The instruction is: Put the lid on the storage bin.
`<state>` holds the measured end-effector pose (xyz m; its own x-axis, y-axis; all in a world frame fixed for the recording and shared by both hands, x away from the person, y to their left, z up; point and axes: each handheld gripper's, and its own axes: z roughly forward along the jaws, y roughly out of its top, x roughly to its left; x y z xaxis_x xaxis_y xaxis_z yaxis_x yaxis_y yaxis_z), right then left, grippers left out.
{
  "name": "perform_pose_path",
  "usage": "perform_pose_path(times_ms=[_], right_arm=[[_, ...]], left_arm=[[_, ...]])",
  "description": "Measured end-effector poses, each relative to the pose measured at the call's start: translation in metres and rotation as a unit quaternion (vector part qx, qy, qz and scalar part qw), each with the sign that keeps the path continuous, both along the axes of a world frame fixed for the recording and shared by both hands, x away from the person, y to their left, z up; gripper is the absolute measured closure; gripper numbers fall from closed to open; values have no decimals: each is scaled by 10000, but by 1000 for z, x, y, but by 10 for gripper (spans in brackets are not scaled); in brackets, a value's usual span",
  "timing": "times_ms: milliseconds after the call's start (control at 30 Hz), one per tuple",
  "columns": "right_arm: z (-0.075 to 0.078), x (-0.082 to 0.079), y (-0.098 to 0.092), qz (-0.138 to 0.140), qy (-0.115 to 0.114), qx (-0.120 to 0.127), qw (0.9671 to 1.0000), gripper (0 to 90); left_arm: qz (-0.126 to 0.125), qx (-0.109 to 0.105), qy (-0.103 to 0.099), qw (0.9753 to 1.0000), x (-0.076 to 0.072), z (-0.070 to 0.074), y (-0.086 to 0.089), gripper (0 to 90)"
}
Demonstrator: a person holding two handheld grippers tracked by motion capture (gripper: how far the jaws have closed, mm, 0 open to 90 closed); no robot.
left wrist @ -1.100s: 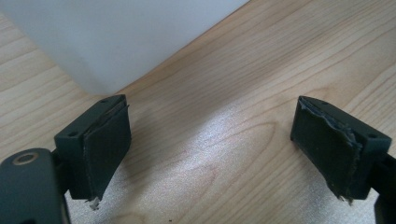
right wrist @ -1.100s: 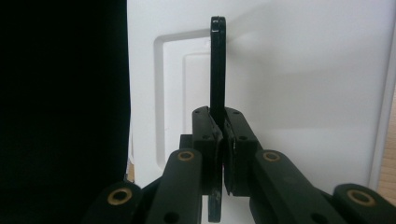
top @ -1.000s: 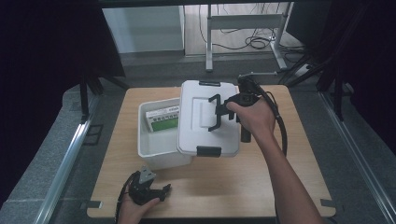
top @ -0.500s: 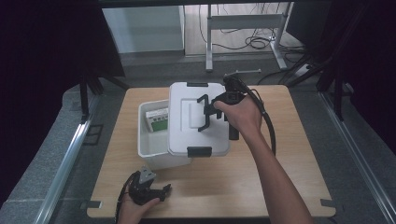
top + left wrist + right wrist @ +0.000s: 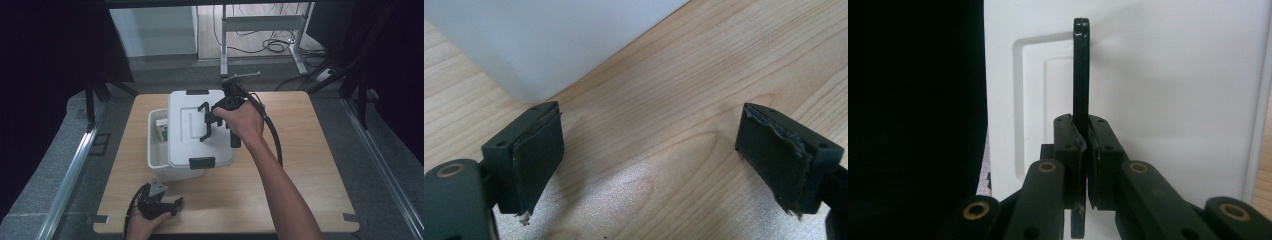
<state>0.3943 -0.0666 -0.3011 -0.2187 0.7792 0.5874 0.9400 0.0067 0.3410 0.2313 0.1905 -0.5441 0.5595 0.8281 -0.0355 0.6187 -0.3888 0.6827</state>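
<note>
A white lid [image 5: 186, 131] with a black handle [image 5: 205, 120] lies flat over most of a white box [image 5: 156, 161] on the wooden table [image 5: 300, 165]. My right gripper [image 5: 209, 121] is shut on that handle; in the right gripper view the handle [image 5: 1081, 70] stands edge-on between the closed jaws of the gripper [image 5: 1084, 145], with the lid [image 5: 1173, 75] behind. A green and white carton [image 5: 162, 128] shows in the uncovered left strip of the box. My left gripper [image 5: 169, 205] rests near the table's front edge, open [image 5: 649, 145], with the box corner [image 5: 539, 40] just ahead.
Black latches [image 5: 202, 162] sit on the lid's near and far edges. The right gripper's cable [image 5: 272, 135] loops over the table's right half. A metal desk frame [image 5: 260, 22] and floor cables lie beyond the far edge.
The right gripper has carried the lid to the left, so it now covers most of the box and hides much of the carton. The left gripper has stayed put.
</note>
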Motion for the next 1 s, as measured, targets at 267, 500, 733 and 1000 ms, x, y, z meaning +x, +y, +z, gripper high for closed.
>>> perform_pose_path(times_ms=[267, 500, 733, 1000], right_arm=[[-4, 3, 16, 135, 79, -26, 9999, 847], [-5, 5, 24, 178, 74, -36, 9998, 847], [-7, 8, 33, 209, 110, -57, 9997, 847], [-12, 11, 46, 296, 163, -96, 9994, 847]], left_arm=[[-20, 9, -8, 10000, 0, 0, 0, 119], [-11, 9, -6, 10000, 0, 0, -1, 119], [-15, 2, -3, 10000, 1, 0, -1, 119], [-20, -14, -9, 10000, 1, 0, -2, 119]])
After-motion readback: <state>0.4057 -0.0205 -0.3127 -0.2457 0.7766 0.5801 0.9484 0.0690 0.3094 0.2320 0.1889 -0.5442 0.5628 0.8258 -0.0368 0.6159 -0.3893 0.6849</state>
